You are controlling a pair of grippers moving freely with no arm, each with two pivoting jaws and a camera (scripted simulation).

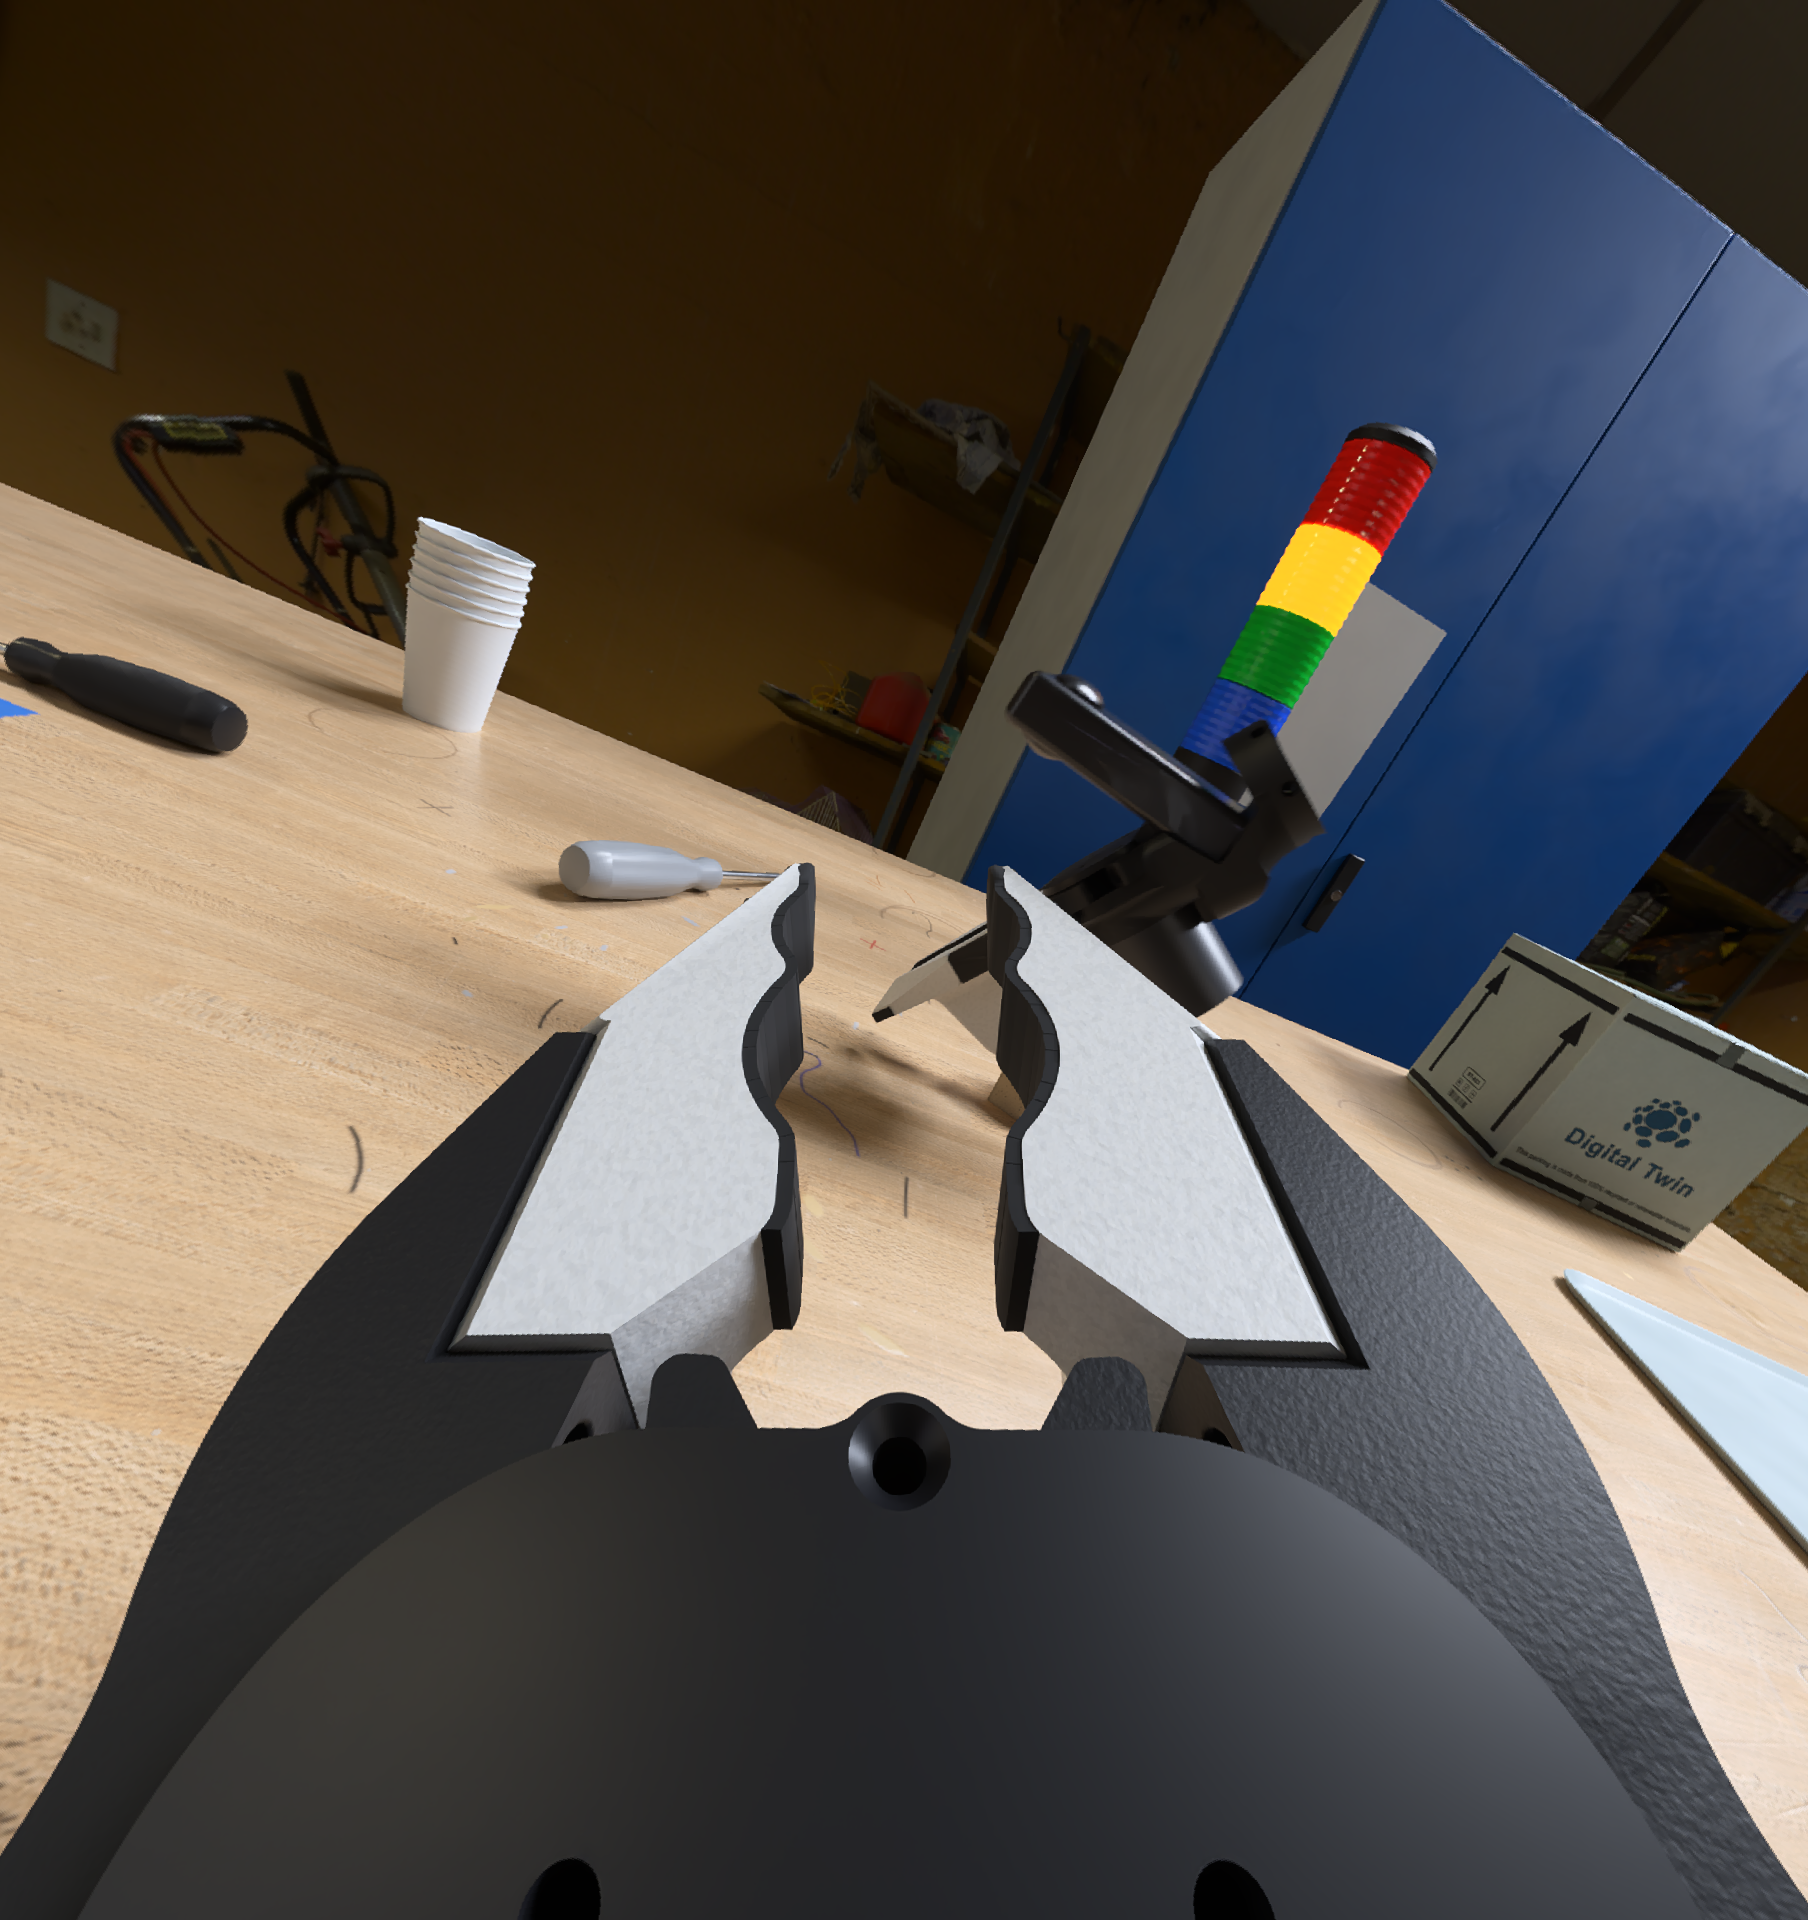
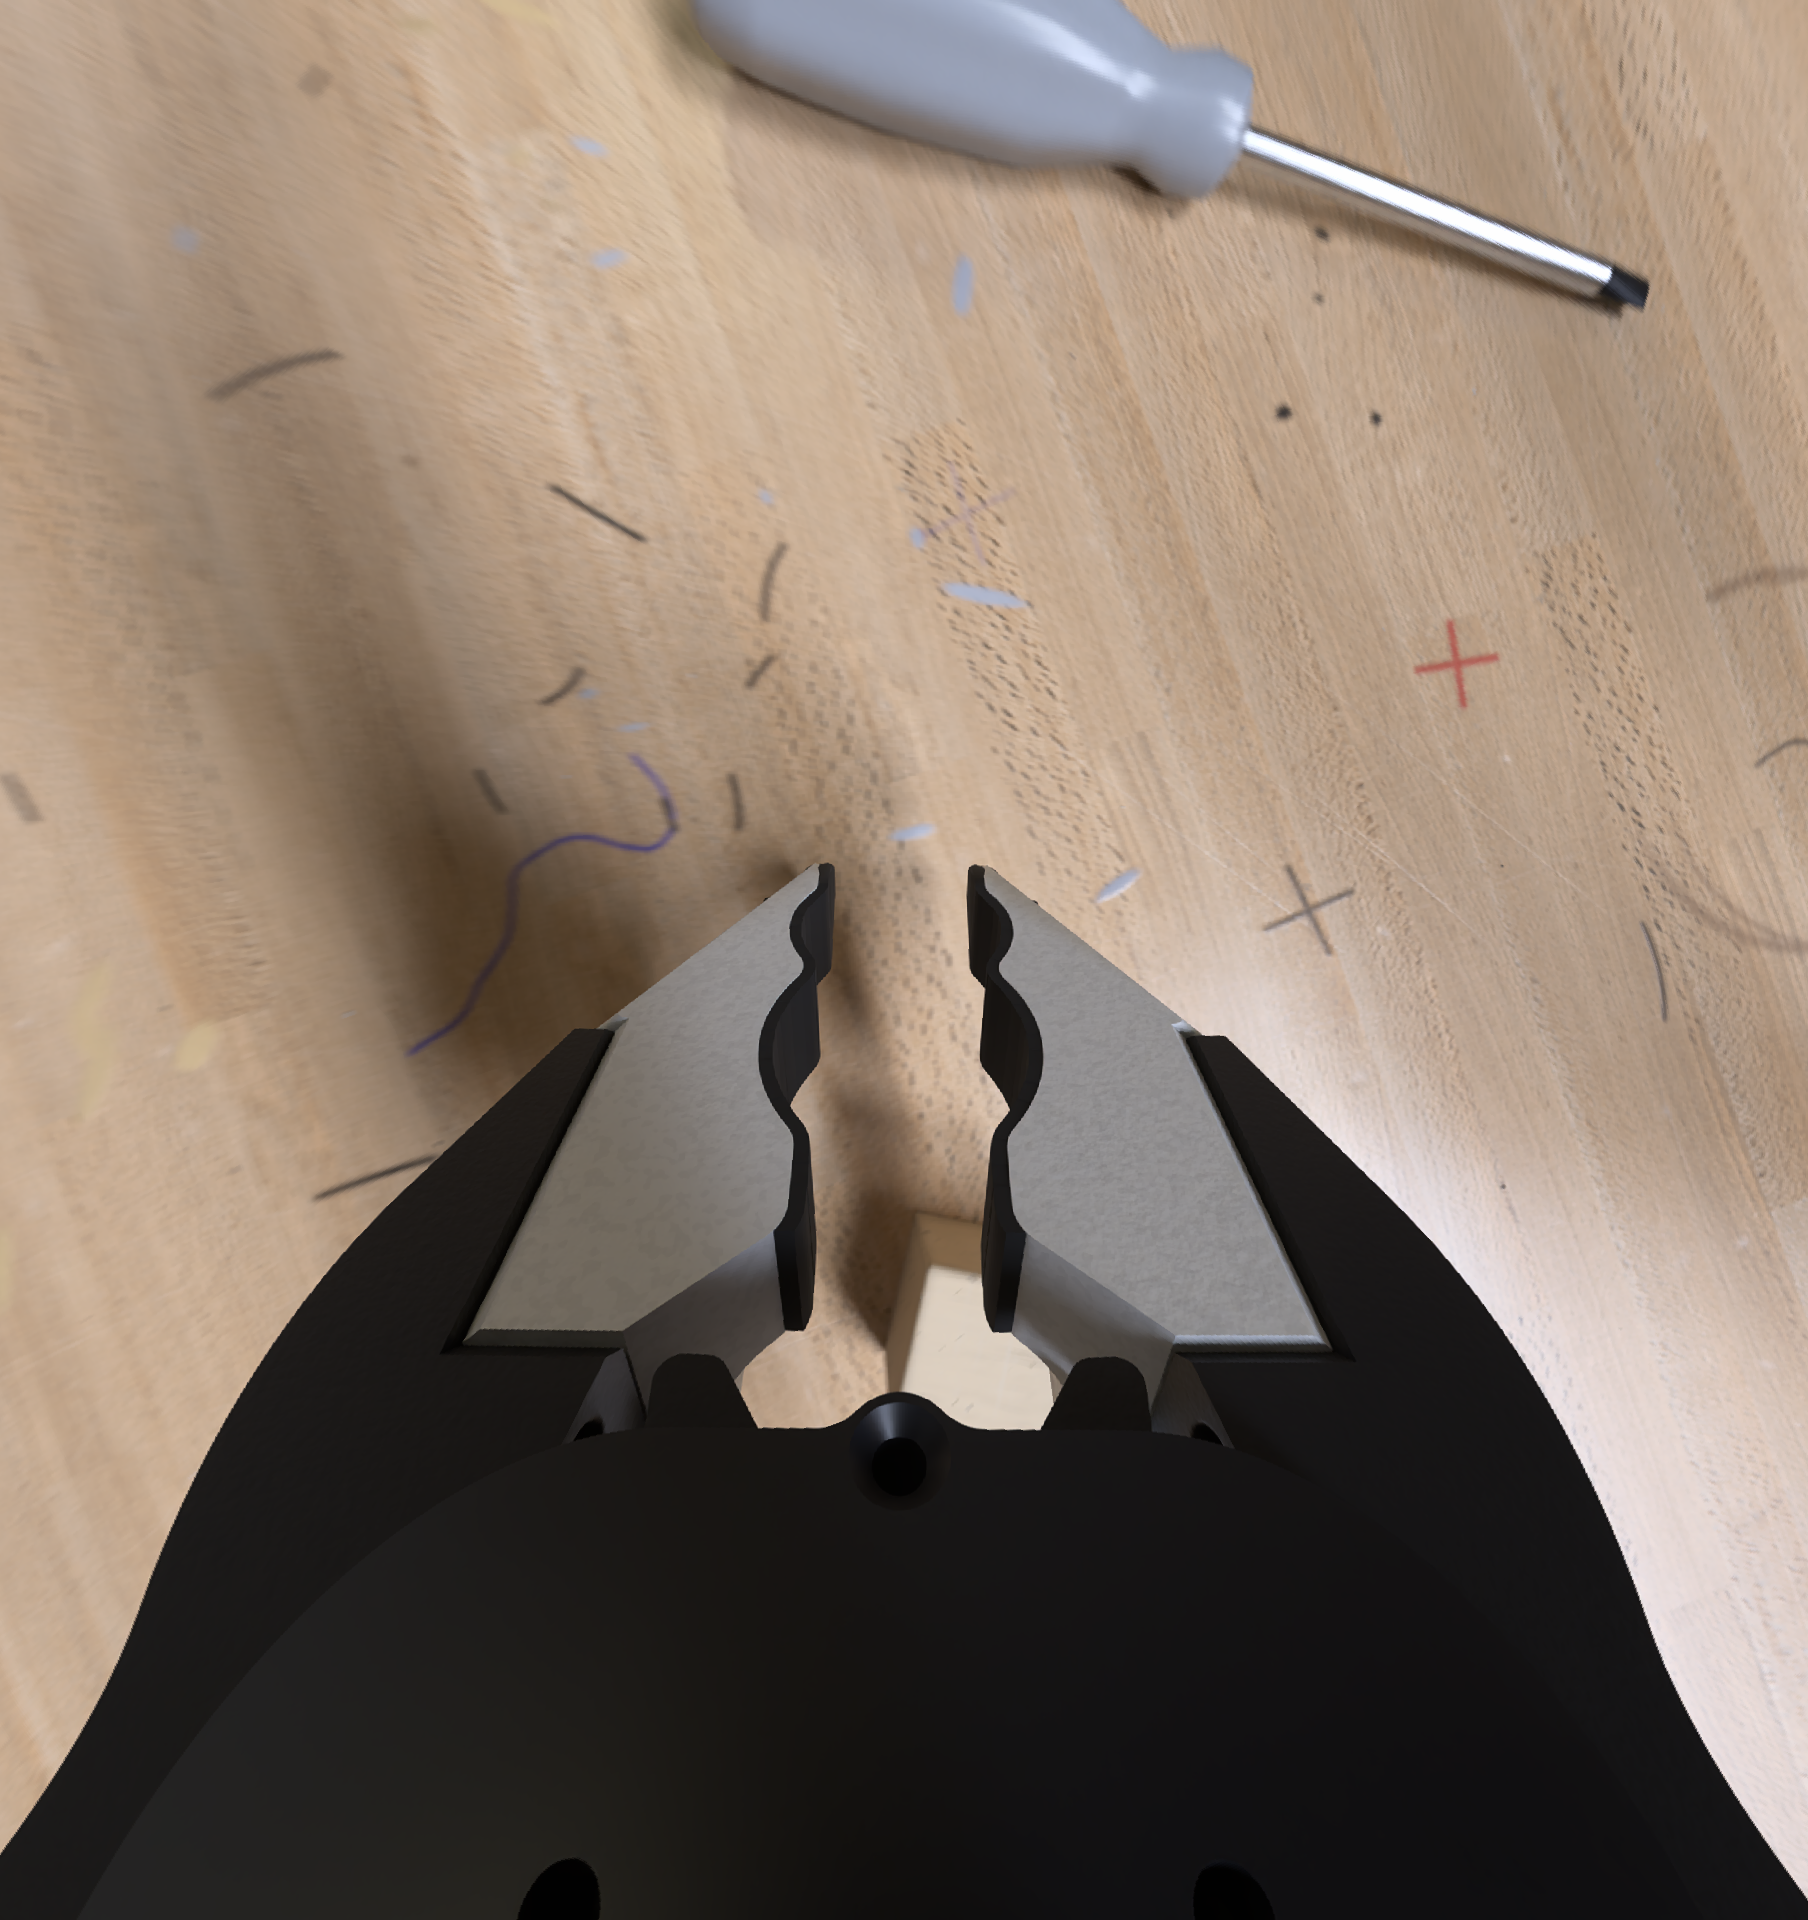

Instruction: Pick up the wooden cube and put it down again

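Observation:
The wooden cube [image 2: 967, 1340] is pale and small and rests on the wooden table [image 2: 360, 520]. In the right wrist view it lies low between the bases of my right gripper's fingers, partly hidden by the right finger. My right gripper [image 2: 900, 883] is open, tilted down at the table, and holds nothing. My left gripper [image 1: 900, 883] is open and empty, hovering above the table. Past its tips, one white finger [image 1: 926, 987] of the right gripper slants down to the table, and a sliver of the cube [image 1: 1002, 1096] shows beside my own right finger.
A grey-handled screwdriver [image 1: 635, 871] lies just beyond the grippers; it also shows in the right wrist view [image 2: 983, 83]. A stack of white cups [image 1: 464, 634] and a black screwdriver [image 1: 131, 691] are far left. A signal tower [image 1: 1315, 582], a cardboard box [image 1: 1606, 1101] and a pale sheet [image 1: 1731, 1392] are right.

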